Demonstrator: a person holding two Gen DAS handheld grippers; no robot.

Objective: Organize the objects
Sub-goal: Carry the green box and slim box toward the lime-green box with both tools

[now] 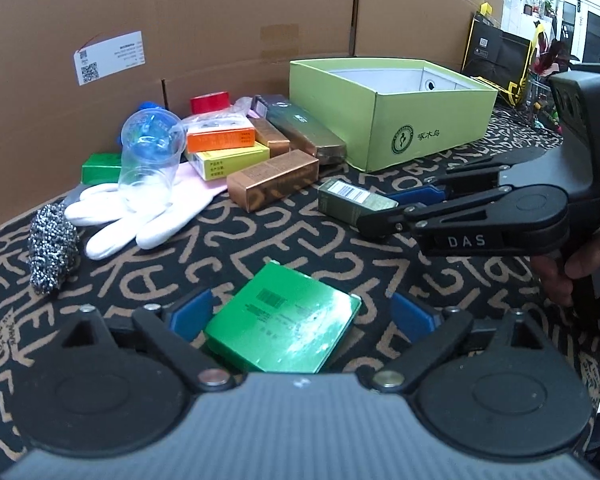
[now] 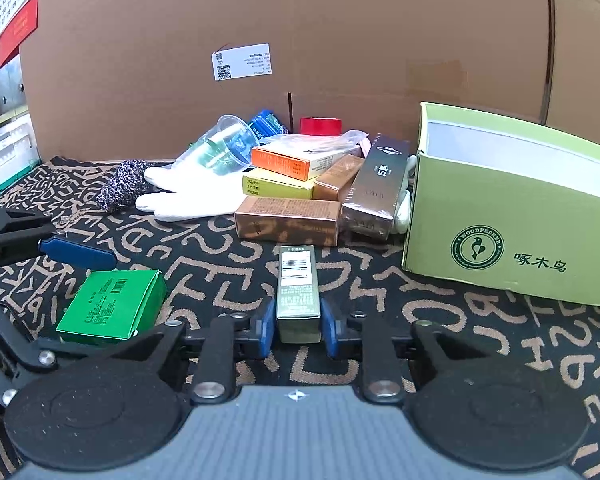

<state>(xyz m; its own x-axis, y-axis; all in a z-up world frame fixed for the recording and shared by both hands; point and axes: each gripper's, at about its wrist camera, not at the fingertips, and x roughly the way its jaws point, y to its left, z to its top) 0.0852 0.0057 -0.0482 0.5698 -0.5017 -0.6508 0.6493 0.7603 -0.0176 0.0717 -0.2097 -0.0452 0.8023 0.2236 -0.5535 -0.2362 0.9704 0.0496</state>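
My left gripper [image 1: 302, 312] is open, its jaws wide on either side of a flat bright green box [image 1: 284, 322] lying on the patterned cloth; the box also shows in the right wrist view [image 2: 112, 306]. My right gripper [image 2: 298, 328] is shut on a slim olive-green box [image 2: 298, 292] with a barcode label, which rests on the cloth. In the left wrist view this gripper [image 1: 384, 208] comes in from the right, holding that box [image 1: 352, 200]. An open light green shoebox [image 2: 512, 216] stands at the right, also in the left wrist view [image 1: 396, 108].
A pile at the back holds copper boxes [image 2: 288, 220], an orange box [image 2: 292, 162], a yellow box [image 2: 278, 188], a long dark box [image 2: 378, 188], a clear cup [image 1: 150, 156], white gloves [image 1: 120, 216], a steel scourer [image 1: 52, 250] and red tape [image 2: 320, 125]. Cardboard walls stand behind.
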